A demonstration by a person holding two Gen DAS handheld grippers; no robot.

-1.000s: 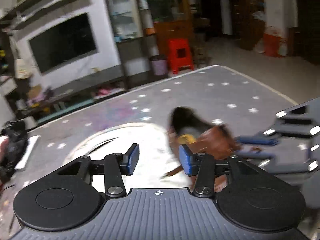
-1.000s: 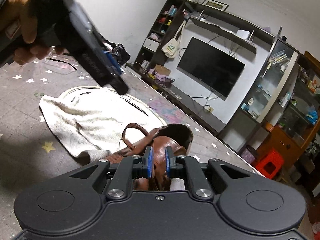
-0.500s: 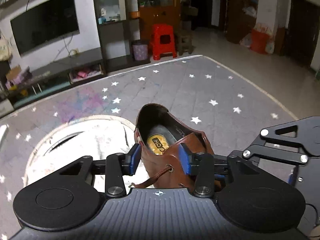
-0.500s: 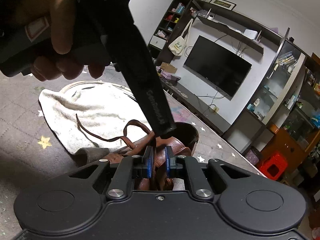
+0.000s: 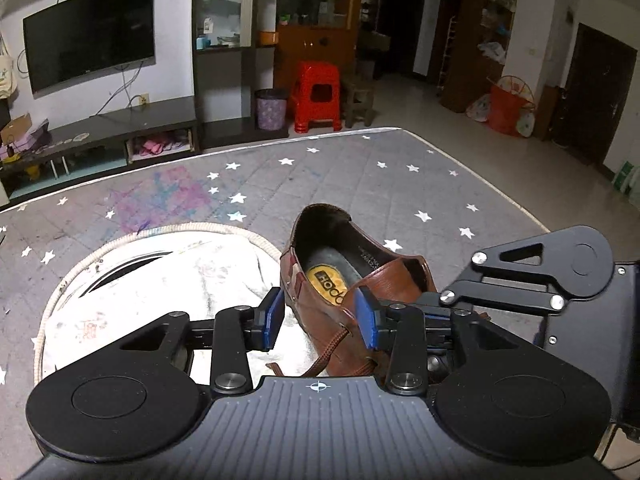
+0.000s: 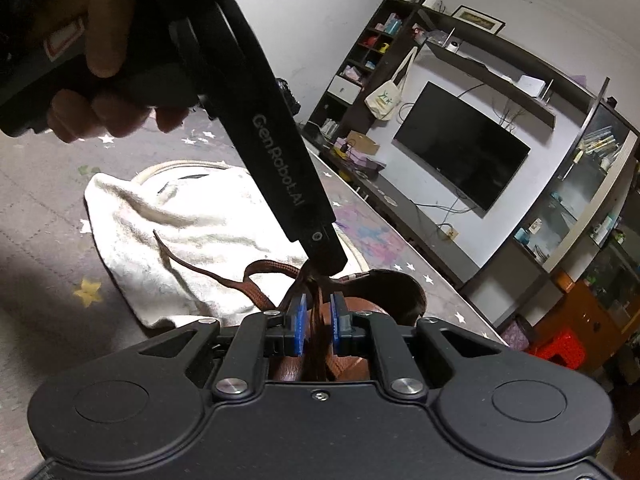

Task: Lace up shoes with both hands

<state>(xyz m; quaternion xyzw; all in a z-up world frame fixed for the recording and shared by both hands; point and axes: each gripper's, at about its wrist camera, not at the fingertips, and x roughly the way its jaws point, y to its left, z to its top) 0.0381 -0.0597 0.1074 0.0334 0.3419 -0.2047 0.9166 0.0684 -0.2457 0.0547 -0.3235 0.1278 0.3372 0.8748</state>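
Right gripper (image 6: 318, 322), clamped on the shoe tongue half a second ago, now stands slightly parted around the brown lace (image 6: 316, 304). Left gripper (image 5: 320, 320) spread, astride the brown shoe (image 5: 352, 264) on the table (image 5: 400, 184); lacing apparently barely begun

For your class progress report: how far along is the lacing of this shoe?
Done: little; the brown leather shoe sits unlaced on the white towel. In hand: the right tongs straddle the brown lace; the left tongs are open at the shoe's eyelets. Left: threading and tying.
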